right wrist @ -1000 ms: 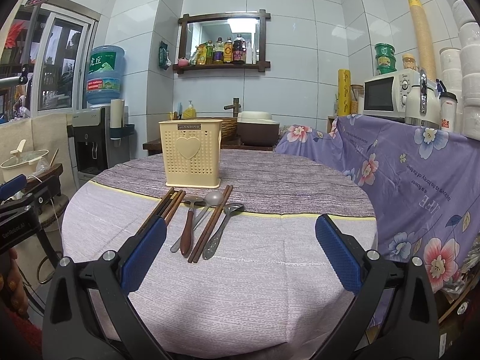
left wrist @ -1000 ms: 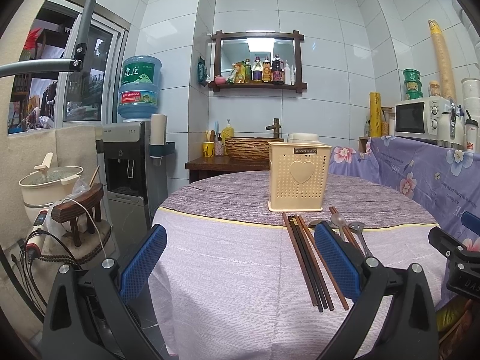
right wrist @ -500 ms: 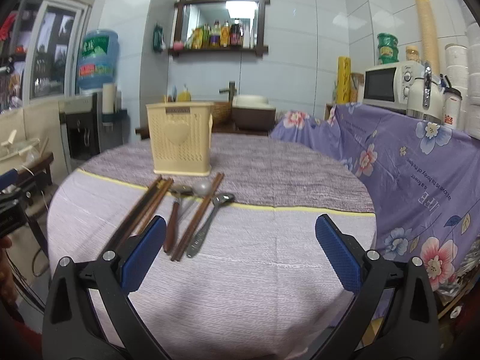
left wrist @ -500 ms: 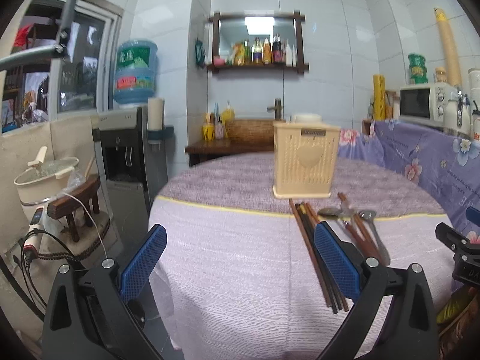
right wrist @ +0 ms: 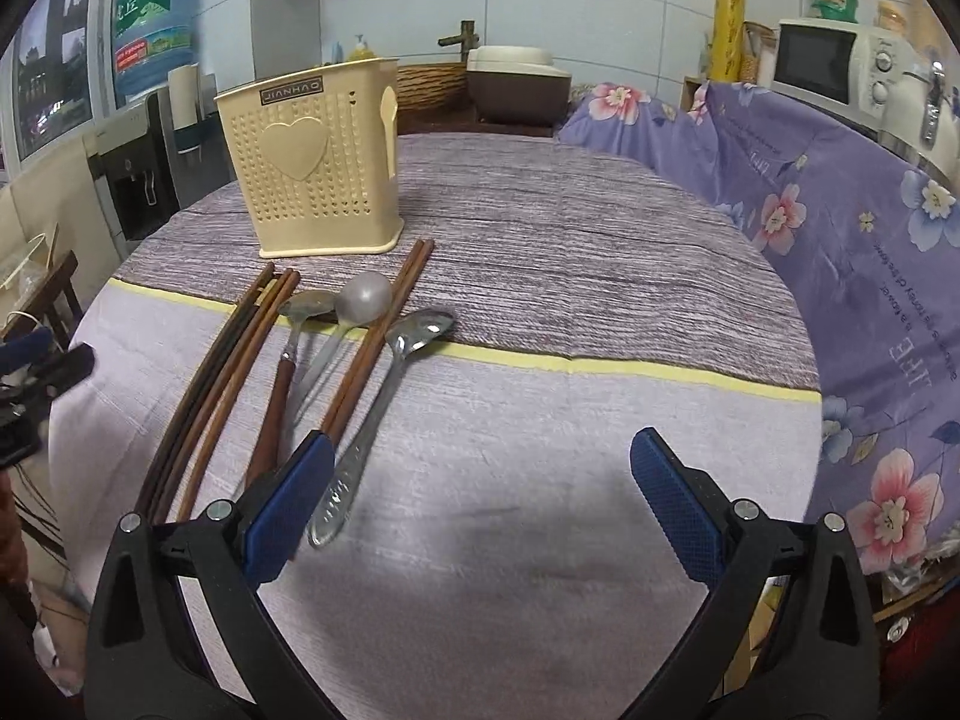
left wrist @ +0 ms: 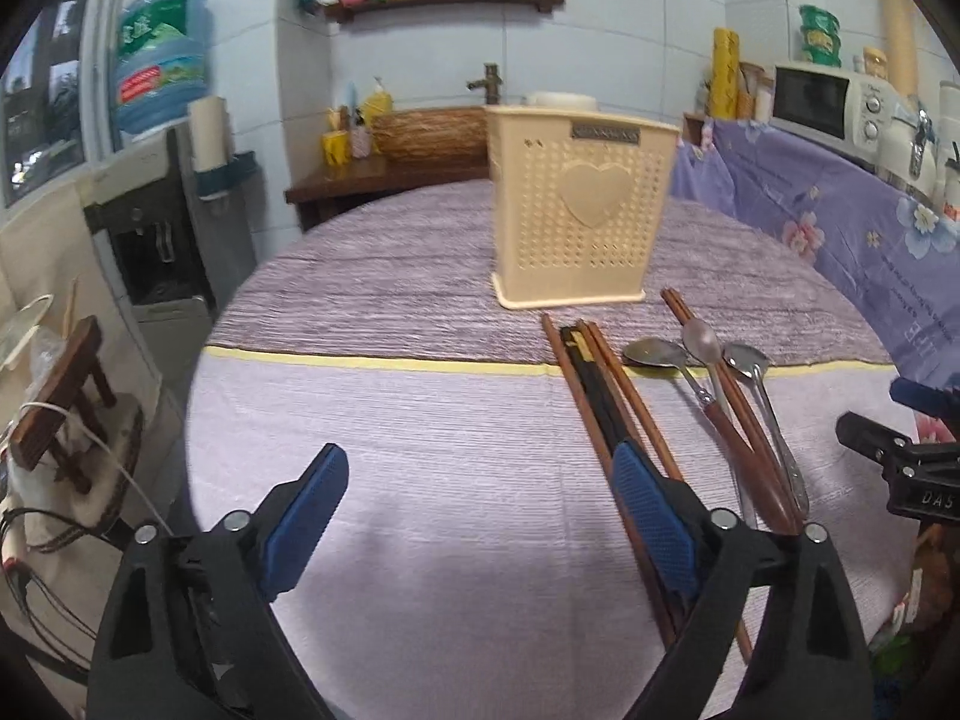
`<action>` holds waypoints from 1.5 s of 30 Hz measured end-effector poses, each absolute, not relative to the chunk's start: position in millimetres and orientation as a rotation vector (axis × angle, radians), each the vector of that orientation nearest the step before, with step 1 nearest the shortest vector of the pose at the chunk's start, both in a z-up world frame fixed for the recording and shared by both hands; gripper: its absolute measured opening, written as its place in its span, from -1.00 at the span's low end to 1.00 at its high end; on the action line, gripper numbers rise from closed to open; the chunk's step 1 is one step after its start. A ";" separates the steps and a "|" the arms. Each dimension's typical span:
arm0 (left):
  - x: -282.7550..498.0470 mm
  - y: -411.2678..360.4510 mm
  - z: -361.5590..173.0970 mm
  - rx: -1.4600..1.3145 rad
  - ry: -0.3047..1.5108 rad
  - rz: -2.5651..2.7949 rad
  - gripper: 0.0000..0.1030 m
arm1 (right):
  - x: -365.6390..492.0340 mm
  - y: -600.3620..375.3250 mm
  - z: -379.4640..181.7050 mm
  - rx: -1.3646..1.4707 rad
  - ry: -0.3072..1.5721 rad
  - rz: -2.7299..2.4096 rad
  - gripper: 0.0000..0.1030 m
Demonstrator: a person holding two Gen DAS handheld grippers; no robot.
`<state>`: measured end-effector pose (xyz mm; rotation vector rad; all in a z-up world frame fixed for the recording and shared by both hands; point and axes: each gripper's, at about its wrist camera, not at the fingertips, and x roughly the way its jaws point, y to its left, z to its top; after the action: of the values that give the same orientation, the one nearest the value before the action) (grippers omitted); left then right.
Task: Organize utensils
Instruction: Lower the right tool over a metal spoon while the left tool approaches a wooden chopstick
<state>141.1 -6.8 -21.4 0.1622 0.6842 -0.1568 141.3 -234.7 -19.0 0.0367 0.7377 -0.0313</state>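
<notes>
Utensils are lying in a loose row on the round worktop (right wrist: 540, 480), just in front of the cream utensil holder (right wrist: 312, 168), which is standing upright on the darker striped half of the cloth, toward the far edge. Nearest the left edge, a bundle of dark wooden chopsticks (right wrist: 222, 384) is running from the holder's foot toward the near edge. Beside it, a wooden-handled spoon (right wrist: 282, 384) is lying with its bowl across the yellow stripe, and a round-bowled spoon (right wrist: 360, 300) is resting bowl-down next to it. A second pair of chopsticks (right wrist: 384, 330) is slanting between these and a steel spoon (right wrist: 384, 396), whose bowl is sitting on the yellow stripe and whose handle is reaching toward the near edge.

Left gripper (left wrist: 480, 510) is hovering above the near-left part of the worktop with its jaws closing while remaining well apart; nothing is lying between the pads, though its right finger (left wrist: 654, 510) is overlapping the chopstick bundle (left wrist: 600, 396) in that view, and contact cannot be told. Right gripper (right wrist: 480, 504) is hanging over the near edge with its jaws spread wide and grasping nothing; its left finger (right wrist: 288, 510) is sitting just beside the steel spoon's handle end. A purple floral cloth (right wrist: 870, 252) is draping the furniture along the right edge.
</notes>
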 end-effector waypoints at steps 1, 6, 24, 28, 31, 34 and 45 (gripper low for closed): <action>147.3 -9.9 -22.9 0.152 0.710 -0.176 0.56 | 145.2 -232.9 -18.8 0.031 0.743 -0.029 0.90; 172.7 -24.2 -33.3 0.130 0.798 -0.220 0.33 | 164.8 -225.2 -22.2 0.003 0.792 -0.010 0.90; 195.8 -33.1 -51.0 0.117 0.884 -0.207 0.16 | 208.1 -222.5 -46.8 0.013 0.919 -0.053 0.53; 198.5 -33.6 -51.5 0.128 0.878 -0.199 0.16 | 209.6 -224.8 -45.8 0.013 0.919 -0.045 0.41; 202.0 -25.0 -55.2 0.148 0.898 -0.166 0.16 | 207.4 -237.9 -44.5 0.011 0.922 -0.062 0.30; 202.3 -11.8 -51.1 0.102 0.897 -0.167 0.16 | 205.4 -256.6 -44.6 0.040 0.927 -0.074 0.30; 199.7 -42.6 -50.0 0.128 0.885 -0.219 0.18 | 203.6 -254.9 -39.9 0.056 0.909 -0.066 0.30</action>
<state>199.7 -42.6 -50.0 0.1284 0.8845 -0.2188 203.6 -254.9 -39.9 0.0561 0.9091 -0.0663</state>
